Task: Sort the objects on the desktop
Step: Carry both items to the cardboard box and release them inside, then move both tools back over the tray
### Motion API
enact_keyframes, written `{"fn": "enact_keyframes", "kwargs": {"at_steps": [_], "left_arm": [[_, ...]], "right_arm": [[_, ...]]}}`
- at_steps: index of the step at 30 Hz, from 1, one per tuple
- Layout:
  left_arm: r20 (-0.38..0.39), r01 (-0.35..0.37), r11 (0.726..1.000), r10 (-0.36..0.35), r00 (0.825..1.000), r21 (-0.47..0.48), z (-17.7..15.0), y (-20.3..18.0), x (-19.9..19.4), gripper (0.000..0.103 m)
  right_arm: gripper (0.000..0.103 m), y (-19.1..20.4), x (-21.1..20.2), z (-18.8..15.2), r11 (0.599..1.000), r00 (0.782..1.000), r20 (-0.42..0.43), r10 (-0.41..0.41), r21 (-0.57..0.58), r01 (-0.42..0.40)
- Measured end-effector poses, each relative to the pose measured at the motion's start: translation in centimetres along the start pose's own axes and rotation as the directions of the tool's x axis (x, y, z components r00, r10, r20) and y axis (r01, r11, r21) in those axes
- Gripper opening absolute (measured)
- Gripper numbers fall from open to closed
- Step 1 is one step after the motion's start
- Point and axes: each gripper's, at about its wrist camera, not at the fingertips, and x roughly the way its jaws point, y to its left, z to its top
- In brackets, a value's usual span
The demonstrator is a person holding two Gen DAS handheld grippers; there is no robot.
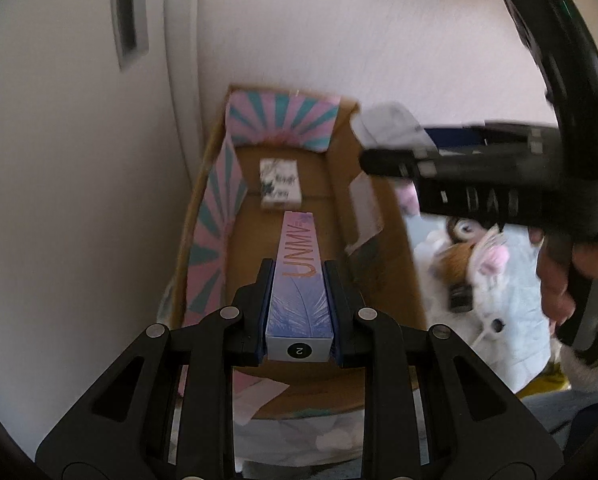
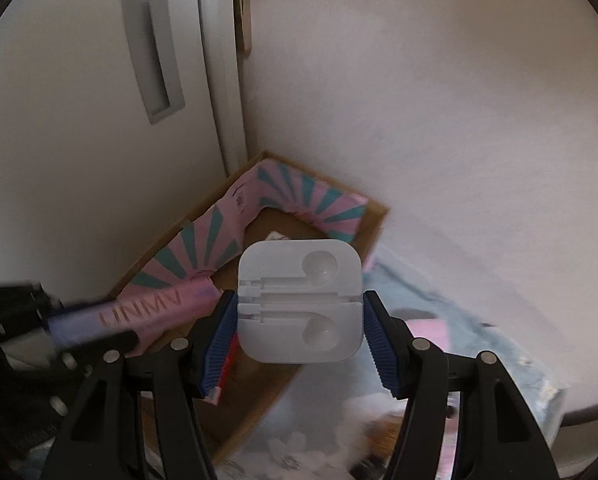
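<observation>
At the left of the left wrist view a white door [image 1: 71, 160] fills the frame, and just right of it an open cardboard box [image 1: 383, 240] lined with pink and teal striped paper [image 1: 215, 216] stands against the white wall [image 1: 359, 32]. On the box floor, near its far end, lies a small white packet [image 1: 279, 184] with dark print. Low in the centre, the left gripper [image 1: 299, 280] is clamped on a long pink and lilac carton [image 1: 301, 280] lettered UNMV, held over the box with its far end pointing toward the packet. To the right, outside the box, a plush toy [image 1: 487, 264] lies on a pale cloth, and the blurred right gripper [image 1: 383, 162] reaches in from the right edge, a hand [image 1: 559, 276] on its grip.

In the right wrist view the carton [image 2: 147, 312] enters from the left edge, and in the centre the right gripper [image 2: 301, 304] grips a white earphone case [image 2: 301, 302] by its two sides, above the near right part of the box [image 2: 251, 396]
</observation>
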Motion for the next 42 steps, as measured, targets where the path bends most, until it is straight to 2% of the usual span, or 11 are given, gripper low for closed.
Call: {"fn": "enact_keyframes", "kwargs": {"at_steps": [4,11,13,14,15,17,20,24,29,37,42], "left_arm": [[-0.039,-0.001,1.0,0.0,0.999,-0.014,-0.4,-0.1,1.9,0.02],[-0.062,-0.011,1.0,0.009,0.998,-0.029,0.0,-0.7,2.1,0.021],[-0.103,-0.022,0.999,0.017,0.995,-0.049,0.4,-0.4,2.0,0.049],[-0.114,-0.04,0.997,0.033,0.993,-0.059,0.6,-0.4,1.9,0.085],[-0.101,-0.062,0.996,0.055,0.993,-0.068,0.8,-0.4,1.3,0.099],[-0.057,-0.069,0.995,0.065,0.996,-0.077,1.0,-0.3,-0.1,0.099],[-0.062,-0.089,0.992,0.084,0.995,-0.093,1.4,0.0,-1.1,0.1],[-0.07,-0.137,0.985,0.13,0.989,-0.108,1.4,0.5,-2.0,0.1],[-0.064,-0.147,0.983,0.14,0.988,-0.111,2.0,0.6,-2.7,0.1],[-0.037,-0.125,0.992,0.124,0.992,-0.008,2.8,-2.1,-3.7,0.1],[-0.042,-0.095,0.993,0.097,0.994,0.064,3.6,-4.2,-3.4,0.1]], "right_arm": [[0.057,0.2,2.8,0.9,1.0,0.998,-0.05,0.023,0.002,-0.023],[0.057,1.0,5.0,1.2,0.999,0.995,-0.091,0.031,-0.037,-0.035],[0.058,1.1,5.4,1.2,0.997,0.992,-0.114,0.057,-0.037,-0.062],[0.058,1.1,5.5,1.2,0.997,0.99,-0.127,0.067,-0.036,-0.072],[0.058,1.1,5.6,1.2,0.997,0.989,-0.133,0.068,-0.037,-0.074],[0.063,1.1,5.2,1.3,0.997,0.991,-0.121,0.064,-0.043,-0.069],[0.071,0.5,3.9,1.4,0.998,0.996,-0.071,0.057,-0.03,-0.059],[0.073,-1.2,2.4,0.9,0.996,0.996,-0.039,0.082,0.035,-0.08],[0.073,-3.0,1.6,0.0,0.988,0.993,-0.029,0.112,0.111,-0.108],[0.073,-4.6,-0.6,-1.9,0.977,0.995,-0.003,0.095,0.191,-0.093],[0.073,-6.9,-3.1,-3.6,0.967,0.999,0.03,0.039,0.251,-0.045]]}}
